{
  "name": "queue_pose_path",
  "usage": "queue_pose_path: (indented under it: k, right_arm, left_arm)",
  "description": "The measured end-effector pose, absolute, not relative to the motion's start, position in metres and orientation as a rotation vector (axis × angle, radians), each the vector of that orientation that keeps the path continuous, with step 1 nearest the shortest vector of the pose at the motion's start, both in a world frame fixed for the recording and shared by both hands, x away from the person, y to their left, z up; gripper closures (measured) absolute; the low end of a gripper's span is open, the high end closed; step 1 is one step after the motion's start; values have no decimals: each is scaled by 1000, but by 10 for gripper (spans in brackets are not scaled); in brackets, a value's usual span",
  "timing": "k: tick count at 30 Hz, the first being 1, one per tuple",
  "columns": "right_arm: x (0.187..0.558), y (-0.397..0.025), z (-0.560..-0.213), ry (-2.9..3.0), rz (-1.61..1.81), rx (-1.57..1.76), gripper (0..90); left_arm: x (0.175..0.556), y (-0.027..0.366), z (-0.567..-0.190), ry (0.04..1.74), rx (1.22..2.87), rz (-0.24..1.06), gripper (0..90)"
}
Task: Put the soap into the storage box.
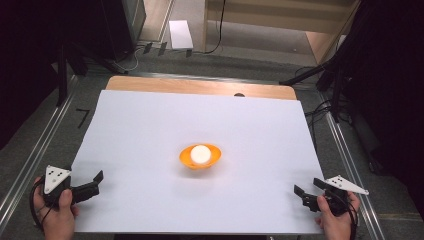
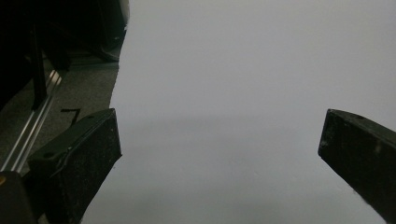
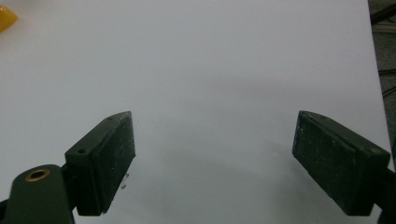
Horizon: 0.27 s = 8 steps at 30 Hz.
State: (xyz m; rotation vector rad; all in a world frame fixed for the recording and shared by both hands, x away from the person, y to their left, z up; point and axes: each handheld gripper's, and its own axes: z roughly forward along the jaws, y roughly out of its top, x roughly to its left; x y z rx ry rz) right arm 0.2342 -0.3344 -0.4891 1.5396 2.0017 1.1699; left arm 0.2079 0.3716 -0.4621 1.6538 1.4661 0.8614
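Orange bowl [image 1: 200,159] with a white ball [image 1: 200,153] sits mid-sheet, well apart from my left gripper [image 1: 97,181] and right gripper [image 1: 306,191], both spread empty. A careless one-sided nudge could tip it, I judge.

Bowl: a small orange bowl [image 1: 200,156], shallow and round, glossy, standing upright with its opening upward.
Bowl's place: near the middle of the white sheet [image 1: 150,125] that covers the surface, well apart from every edge of the sheet.
Bowl in the right gripper view: a yellow-orange sliver of the rim [image 3: 6,17] at the top left corner, resting on the sheet.
Ball: a white round object [image 1: 200,153], smooth and bright; its exact shape is blurred.
Ball's place: inside the bowl, at its centre, touching the bowl and ringed by the orange rim.
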Motion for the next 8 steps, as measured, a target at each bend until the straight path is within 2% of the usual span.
queue_pose_path:
  k: [8]
  right_arm:
    - [231,-336,-490,1987,1208,1529,141]
  left_arm:
    - [208,372,-462,1466,1651,863,0]
